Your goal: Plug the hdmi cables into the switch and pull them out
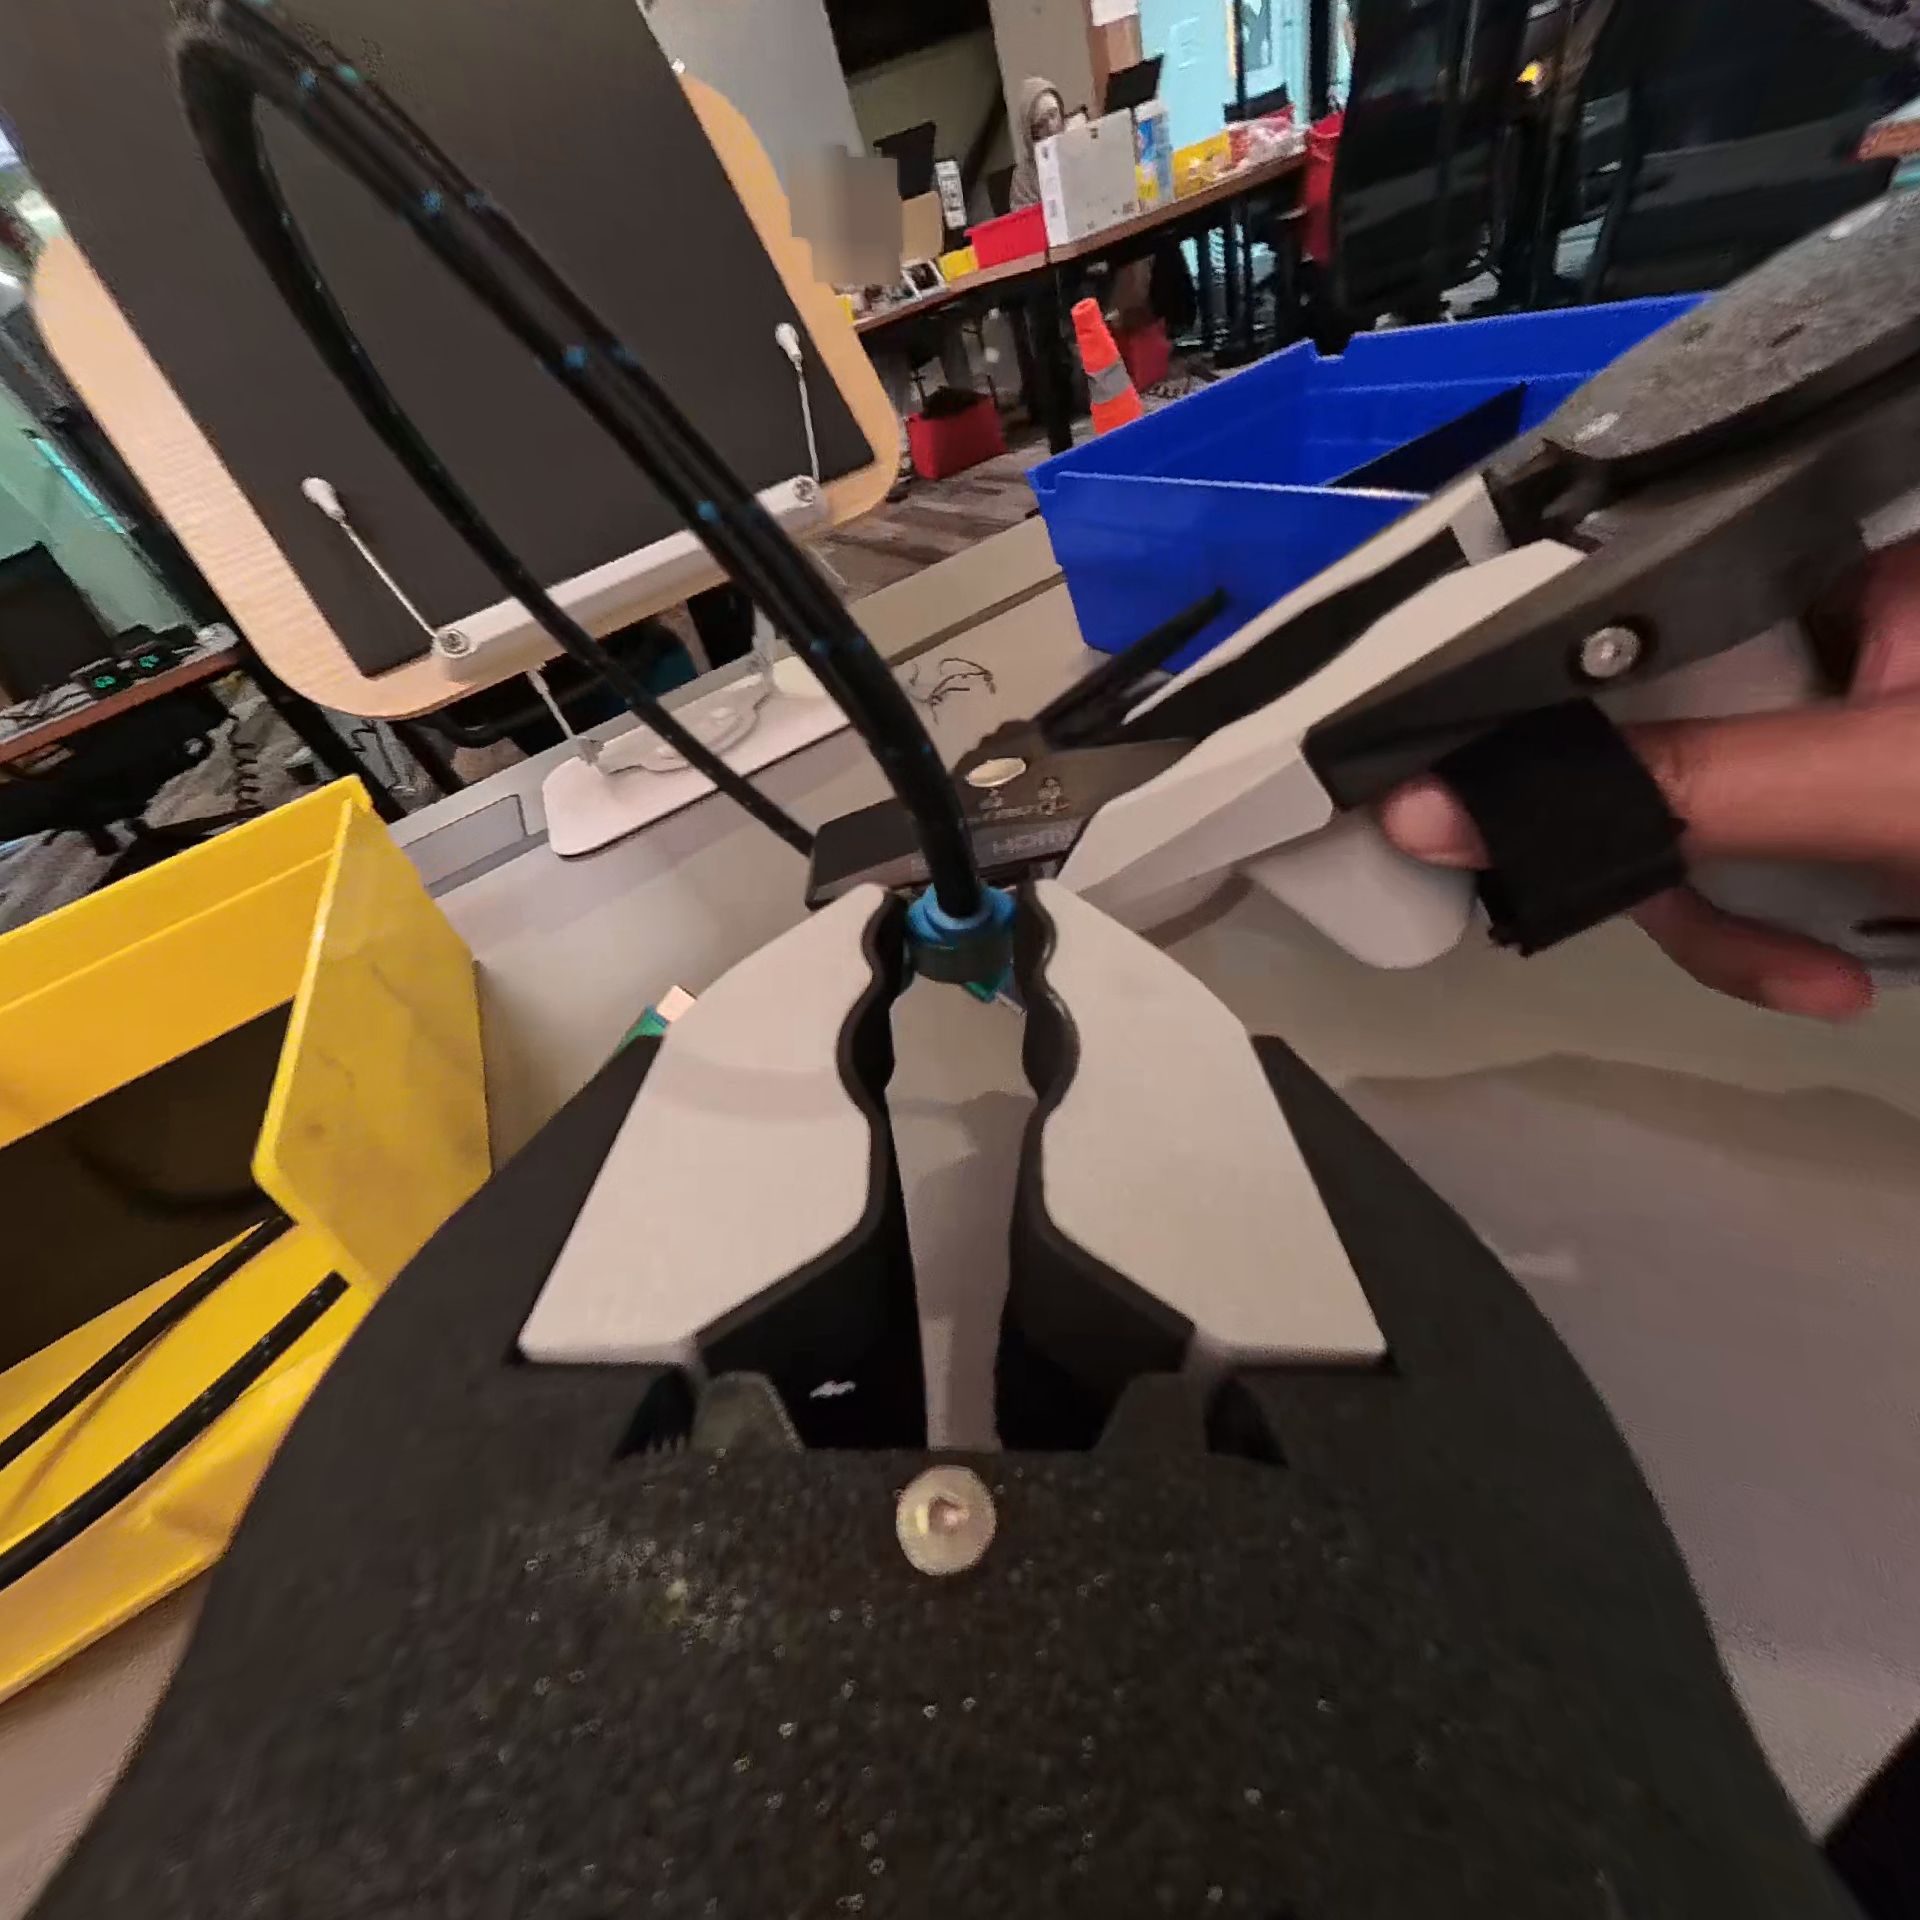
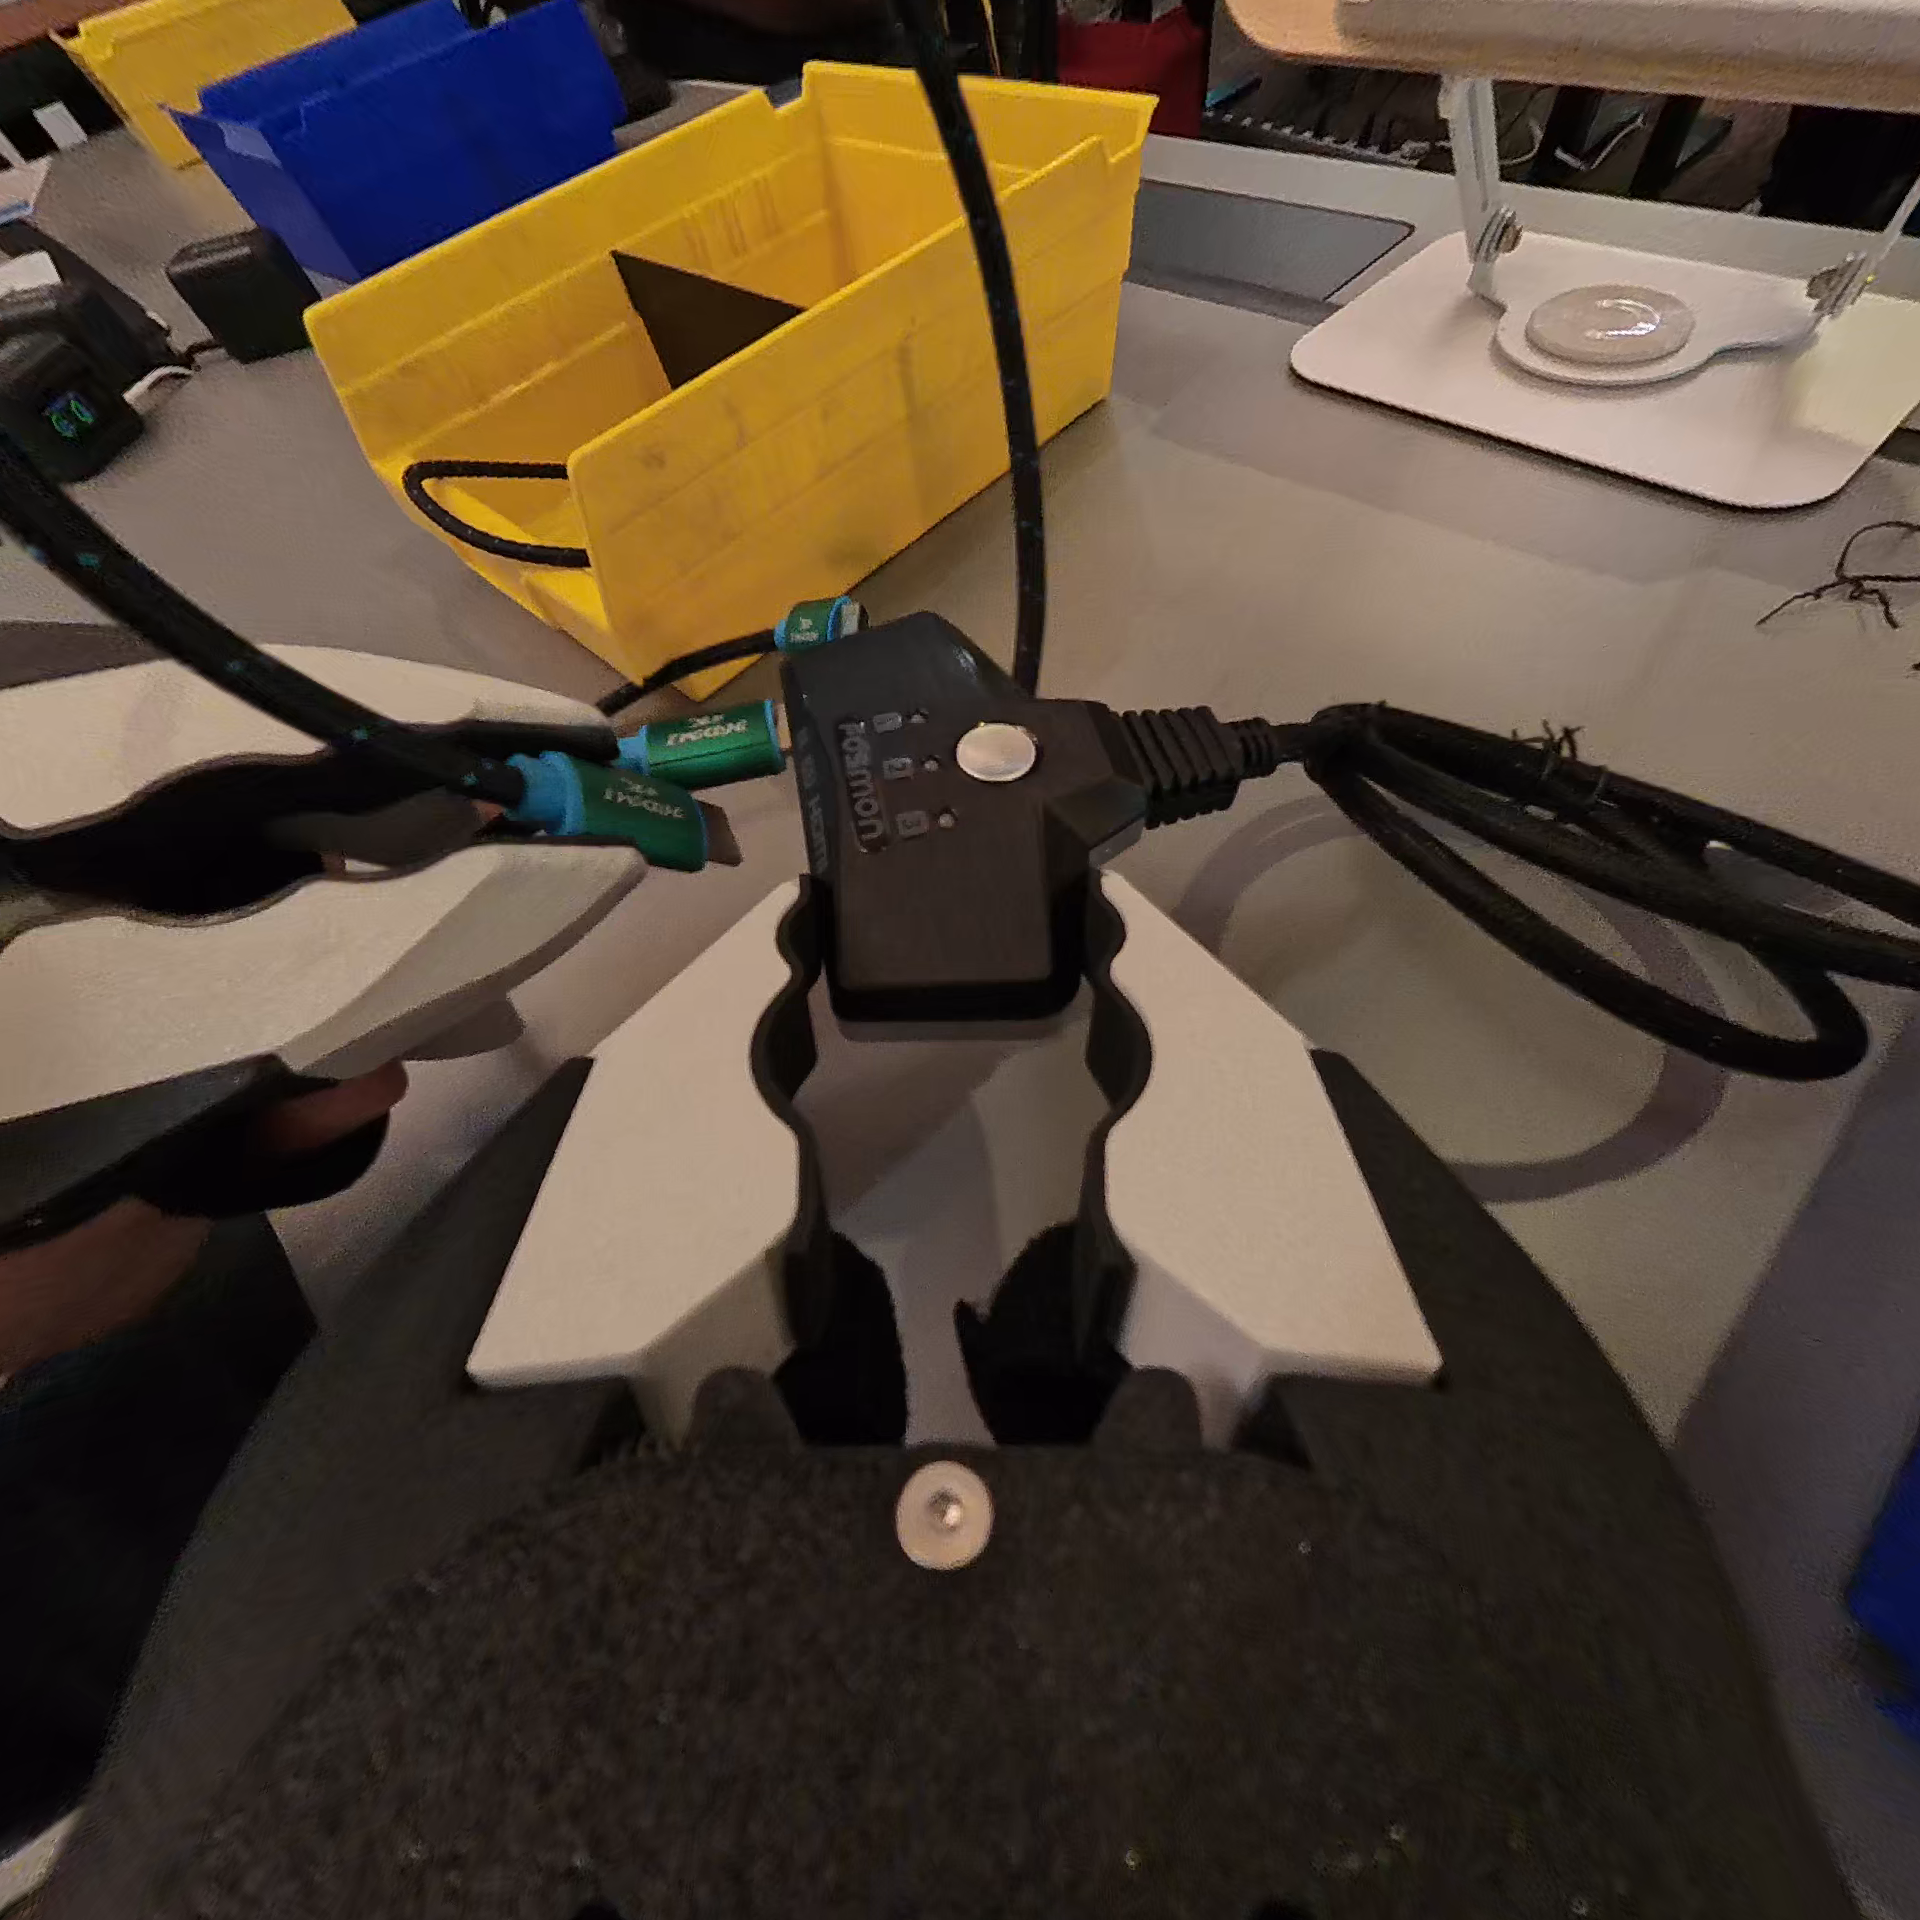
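Nearest the lens in the right wrist view, the right gripper [image 2: 951, 940] is clamped on the near end of the black HDMI switch [image 2: 940, 821], its two pale fingers [image 2: 1195, 1049] pressing the sides of the box, which rests on the grey table [image 2: 1299, 582]; a round silver button [image 2: 995, 751] sits on the switch's top, and a thick black cable [image 2: 1558, 821] leaves it toward 3 o'clock and loops on the table. At 9 o'clock from the switch the left gripper [image 2: 488, 821] pinches a green HDMI plug [image 2: 644, 816] by its blue collar; the plug's metal tip points at the switch's side but stands just clear of it. A second green plug [image 2: 712, 750] lies just behind, at the switch's side; whether it is seated I cannot tell; a third green plug [image 2: 821, 627] sits at 11 o'clock, beside the switch's far corner. A yellow bin [image 2: 852, 416] stands at 12 o'clock with a braided cable [image 2: 457, 514] trailing from its open front; a blue bin [image 2: 416, 135] lies farther off at 11 o'clock; a white stand base [image 2: 1558, 416] is at 2 o'clock.

In the left wrist view, the left gripper [image 1: 956, 951] closes on the blue collar [image 1: 951, 925], the braided cable [image 1: 727, 540] arching up toward 11 o'clock; the switch [image 1: 997, 826] lies just beyond at 12 o'clock, with the right gripper [image 1: 1101, 717] reaching in from 3 o'clock, held by a hand [image 1: 1766, 831].
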The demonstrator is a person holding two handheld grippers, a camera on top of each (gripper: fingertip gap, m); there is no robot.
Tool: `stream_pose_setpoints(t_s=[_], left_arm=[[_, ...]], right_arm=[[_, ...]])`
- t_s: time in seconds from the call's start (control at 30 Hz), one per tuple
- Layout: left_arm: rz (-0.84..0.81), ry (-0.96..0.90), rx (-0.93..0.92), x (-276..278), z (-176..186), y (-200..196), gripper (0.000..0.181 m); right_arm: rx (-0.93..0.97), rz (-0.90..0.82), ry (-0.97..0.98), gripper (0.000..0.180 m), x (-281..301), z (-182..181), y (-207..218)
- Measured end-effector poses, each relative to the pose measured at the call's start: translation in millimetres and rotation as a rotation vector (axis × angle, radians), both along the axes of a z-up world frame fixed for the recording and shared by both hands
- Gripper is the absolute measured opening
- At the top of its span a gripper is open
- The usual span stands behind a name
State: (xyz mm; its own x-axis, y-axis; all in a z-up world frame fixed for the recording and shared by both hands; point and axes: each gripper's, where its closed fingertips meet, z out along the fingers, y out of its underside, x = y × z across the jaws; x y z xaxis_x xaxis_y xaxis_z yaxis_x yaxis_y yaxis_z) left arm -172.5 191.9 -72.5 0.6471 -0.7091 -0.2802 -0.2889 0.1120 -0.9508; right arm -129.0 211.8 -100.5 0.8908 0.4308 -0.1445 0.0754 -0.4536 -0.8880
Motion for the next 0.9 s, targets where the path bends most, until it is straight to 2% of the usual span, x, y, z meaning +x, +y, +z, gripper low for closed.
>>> stream_pose_setpoints(t_s=[0.13, 0.27, 0.37, 0.5, 0.67, 0.77, 0.83, 0.9], left_arm=[[0.015, -0.081, 0.019, -3, 15, -7, 0.02], [-0.117, -0.248, 0.028, 7, 38, -32, 0.02], [-0.139, -0.206, 0.111, 15, 36, -36, 0.02], [-0.172, -0.145, 0.1, 18, 22, -33, 0.02], [-0.187, 0.029, -0.041, 21, -29, -41, 0.02], [-0.182, 0.052, -0.051, 17, -34, -43, 0.02], [-0.175, 0.043, -0.056, 15, -30, -41, 0.02], [-0.162, 0.034, -0.065, 11, -28, -38, 0.02]], right_arm=[[0.015, -0.033, -0.011, 0.05, 0, 2, 0], [0.013, -0.059, 0.013, 0.05, 4, -5, 6], [-0.012, -0.032, 0.091, 0.05, -4, -5, 5], [-0.076, -0.003, 0.198, 0.05, -6, -9, 1], [-0.189, 0.02, -0.005, 0.05, 7, -50, 0], [-0.303, 0.088, -0.067, 0.052, 6, -75, -9], [-0.282, 0.09, -0.036, 0.059, 14, -67, -8], [-0.207, 0.14, 0.091, 0.059, 16, -37, -9]])
